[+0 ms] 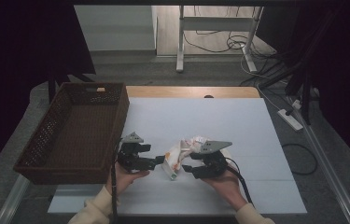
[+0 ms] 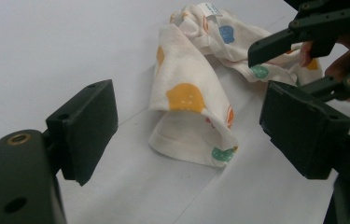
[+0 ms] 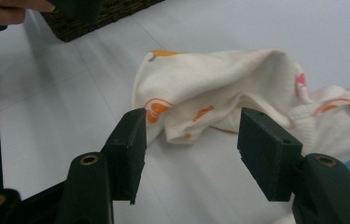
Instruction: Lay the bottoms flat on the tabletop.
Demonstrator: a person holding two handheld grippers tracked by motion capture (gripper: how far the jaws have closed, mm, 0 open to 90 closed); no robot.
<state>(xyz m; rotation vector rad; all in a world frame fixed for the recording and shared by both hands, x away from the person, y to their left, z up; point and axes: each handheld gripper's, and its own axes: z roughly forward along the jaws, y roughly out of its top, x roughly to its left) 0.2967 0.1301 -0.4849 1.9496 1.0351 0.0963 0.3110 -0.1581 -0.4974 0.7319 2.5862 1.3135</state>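
A crumpled cream cloth (image 1: 182, 150) printed with orange, blue and green shapes lies on the white table top (image 1: 238, 126), near its front. My left gripper (image 1: 161, 159) comes at it from the left, just off the cloth's folded near end. In the left gripper view that gripper (image 2: 189, 116) stands open, with the cloth (image 2: 186, 102) on the table just ahead of the pads. My right gripper (image 1: 187, 162) faces it from the right, close against the cloth's front edge. In the right gripper view it (image 3: 193, 140) is open, and a rounded fold of the cloth (image 3: 219, 88) lies beyond the pads.
A brown wicker basket (image 1: 77, 128) with nothing in it stands at the table's left side, close to my left hand. A wooden strip (image 1: 191, 91) runs along the table's far edge. Cables and a power strip (image 1: 290, 119) lie on the floor to the right.
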